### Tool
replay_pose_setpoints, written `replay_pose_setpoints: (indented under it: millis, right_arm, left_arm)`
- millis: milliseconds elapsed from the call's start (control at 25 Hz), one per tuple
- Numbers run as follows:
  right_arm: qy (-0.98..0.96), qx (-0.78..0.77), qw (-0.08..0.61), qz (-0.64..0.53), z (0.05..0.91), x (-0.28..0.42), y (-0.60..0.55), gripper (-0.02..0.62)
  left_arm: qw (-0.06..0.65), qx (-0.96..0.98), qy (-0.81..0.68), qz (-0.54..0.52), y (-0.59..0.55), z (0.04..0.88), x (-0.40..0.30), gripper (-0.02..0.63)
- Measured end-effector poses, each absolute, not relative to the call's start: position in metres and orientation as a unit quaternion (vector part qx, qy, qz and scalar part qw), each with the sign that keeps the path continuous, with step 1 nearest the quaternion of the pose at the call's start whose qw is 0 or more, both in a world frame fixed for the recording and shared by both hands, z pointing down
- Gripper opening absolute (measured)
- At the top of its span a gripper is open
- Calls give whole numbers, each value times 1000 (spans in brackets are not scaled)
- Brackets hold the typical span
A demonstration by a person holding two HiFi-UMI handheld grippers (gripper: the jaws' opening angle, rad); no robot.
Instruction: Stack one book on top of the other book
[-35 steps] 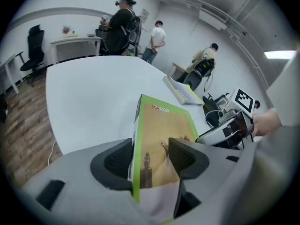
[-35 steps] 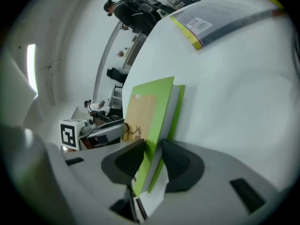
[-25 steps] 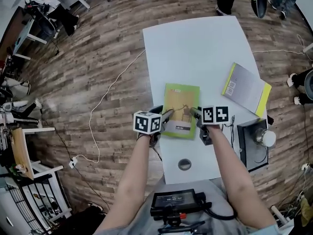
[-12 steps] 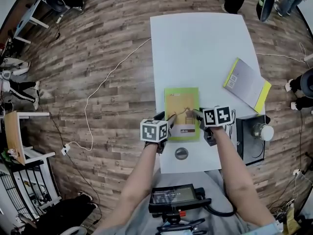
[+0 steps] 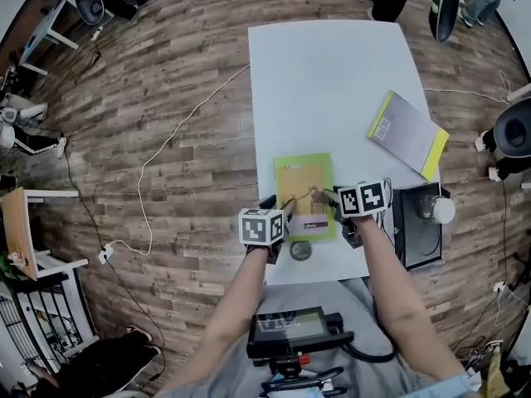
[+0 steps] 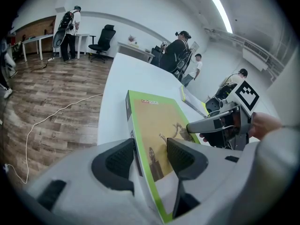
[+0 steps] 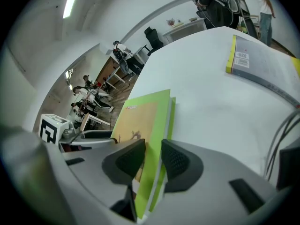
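I have both claws clenched on the green book (image 5: pixel 304 193) near the worktop's (image 5: pixel 332 73) near edge: the left claw (image 5: pixel 284 207) on its left long edge, the right claw (image 5: pixel 329 195) on its right. The grey book (image 5: pixel 408 134) lies farther out by the right edge, well apart, skewed to the green one and nearer my right claw. I judge the carry goes right and away, with a twist to align them.

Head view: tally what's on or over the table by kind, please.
Books: 2 (green book, grey book with a yellow spine)
Grippers: 2 (left gripper, right gripper, both clamped on the green book)
Round grey disc: 1
Total: 5
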State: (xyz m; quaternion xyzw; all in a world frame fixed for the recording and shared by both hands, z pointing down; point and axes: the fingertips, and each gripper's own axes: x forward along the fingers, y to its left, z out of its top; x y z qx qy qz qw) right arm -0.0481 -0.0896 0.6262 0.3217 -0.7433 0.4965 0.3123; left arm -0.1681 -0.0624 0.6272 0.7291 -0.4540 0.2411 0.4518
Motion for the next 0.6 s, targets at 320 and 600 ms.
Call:
replay_pose_setpoints:
  millis: [320, 600]
  right_arm:
    - [-747, 318, 332, 481, 623, -51, -91, 123]
    - [-781, 323, 315, 433, 616, -52, -97, 124]
  left_arm:
    - [451, 718, -468, 249, -62, 621, -172, 232]
    - [455, 711, -478, 242, -62, 621, -187, 232]
